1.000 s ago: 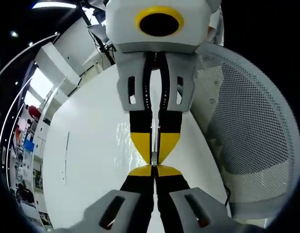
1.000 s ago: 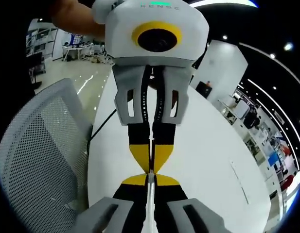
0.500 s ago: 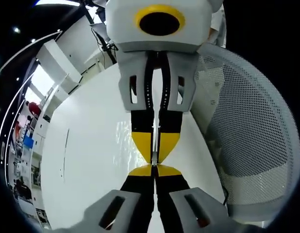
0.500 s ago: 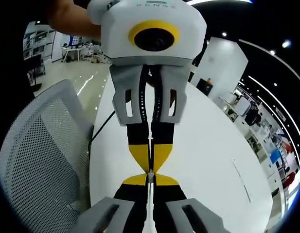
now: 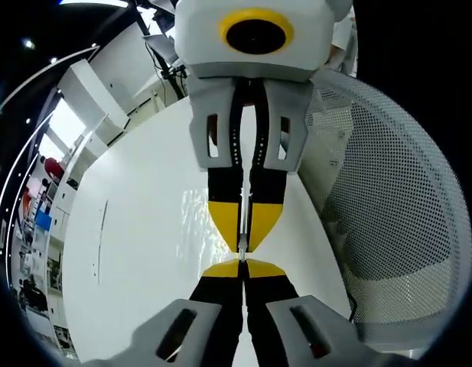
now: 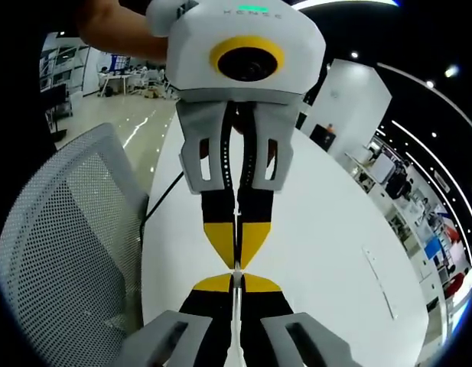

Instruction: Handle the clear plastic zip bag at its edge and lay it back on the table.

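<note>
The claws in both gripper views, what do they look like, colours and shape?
Both match. The left claw and the right claw each have black fingers with yellow wedge-shaped tips, set in slotted light grey brackets. Facing each one, the other unit shows a white housing.

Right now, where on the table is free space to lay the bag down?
The white table is bare from the zip bag to its far edge. The mesh chair crowds the other side. In the middle the left gripper and right gripper meet tip to tip.

clear zip bag (image 5: 196,222) mostly hidden behind the claws; outline unclear.
</note>
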{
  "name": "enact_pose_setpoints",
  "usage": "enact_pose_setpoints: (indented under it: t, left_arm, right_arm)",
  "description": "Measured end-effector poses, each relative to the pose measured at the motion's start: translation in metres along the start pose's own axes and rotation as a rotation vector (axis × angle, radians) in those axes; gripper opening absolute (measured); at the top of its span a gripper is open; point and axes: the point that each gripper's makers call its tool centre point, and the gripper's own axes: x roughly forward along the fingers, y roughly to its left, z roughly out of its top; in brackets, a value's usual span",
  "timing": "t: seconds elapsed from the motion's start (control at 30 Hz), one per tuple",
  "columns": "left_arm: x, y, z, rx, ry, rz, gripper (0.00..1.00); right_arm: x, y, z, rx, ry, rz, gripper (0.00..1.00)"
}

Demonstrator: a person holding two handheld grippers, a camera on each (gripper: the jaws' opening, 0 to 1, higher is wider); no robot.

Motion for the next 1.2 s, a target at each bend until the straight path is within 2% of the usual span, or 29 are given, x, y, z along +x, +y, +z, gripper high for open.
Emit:
enact_pose_setpoints:
  t: [1.2]
  left_arm:
    - [-0.0061, 0.0027, -0.0064, -0.017, -0.001, 0.009, 0.00]
  right_arm:
    - [-0.0024, -0.0027, 0.0005, 0.005, -0.007, -0.003, 0.00]
